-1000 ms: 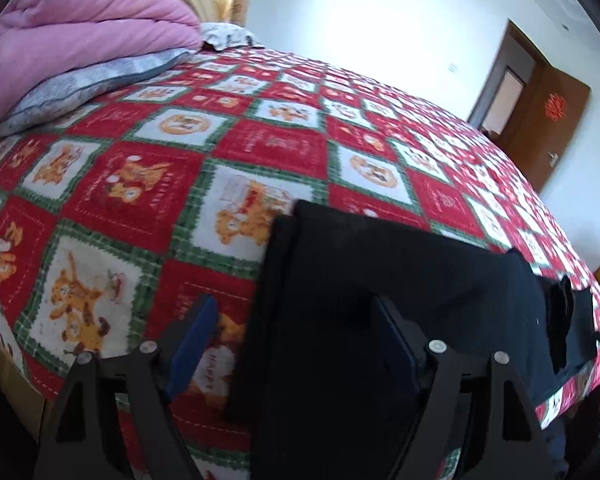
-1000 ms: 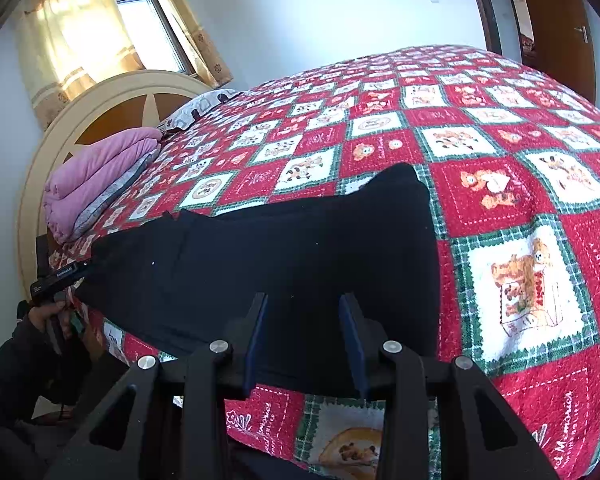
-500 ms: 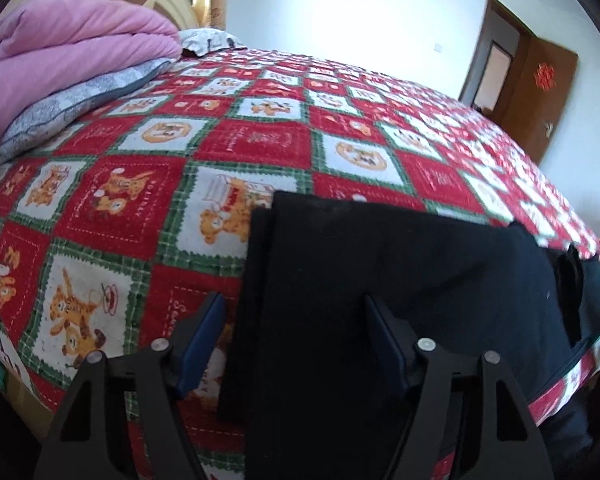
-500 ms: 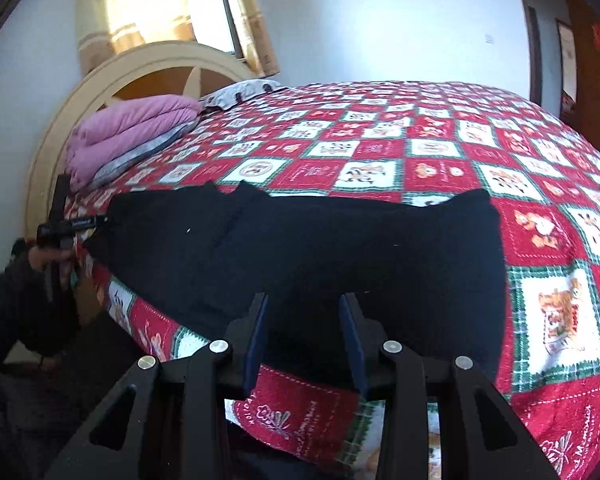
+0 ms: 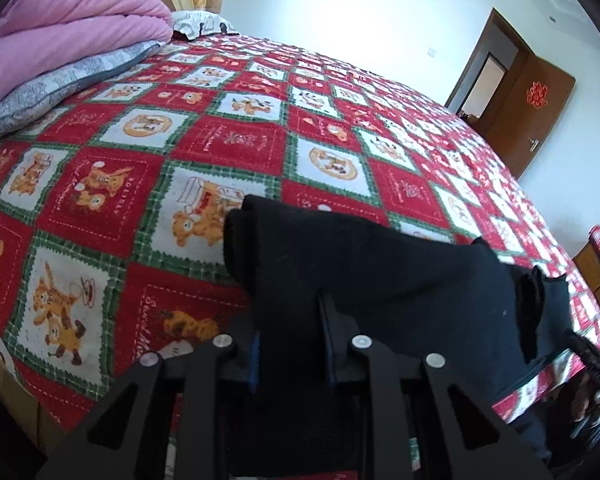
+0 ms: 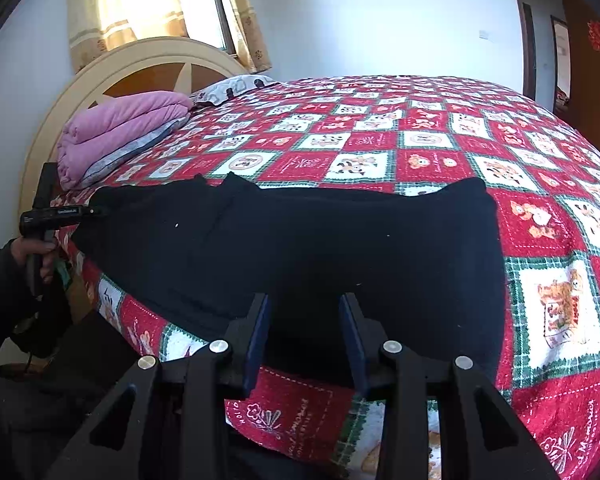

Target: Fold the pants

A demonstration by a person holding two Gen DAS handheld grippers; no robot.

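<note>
Black pants on bedspread; left fingers just clamped them, right fingers apart

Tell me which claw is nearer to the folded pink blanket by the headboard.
Left. The left claw grips the pants at the end nearest the pink blanket. The right claw sits over the far end of the pants.

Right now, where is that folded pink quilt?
In the right wrist view the pink quilt lies at the left, at the head of the bed, stacked on a grey pillow against the cream headboard, beyond the black pants.
</note>
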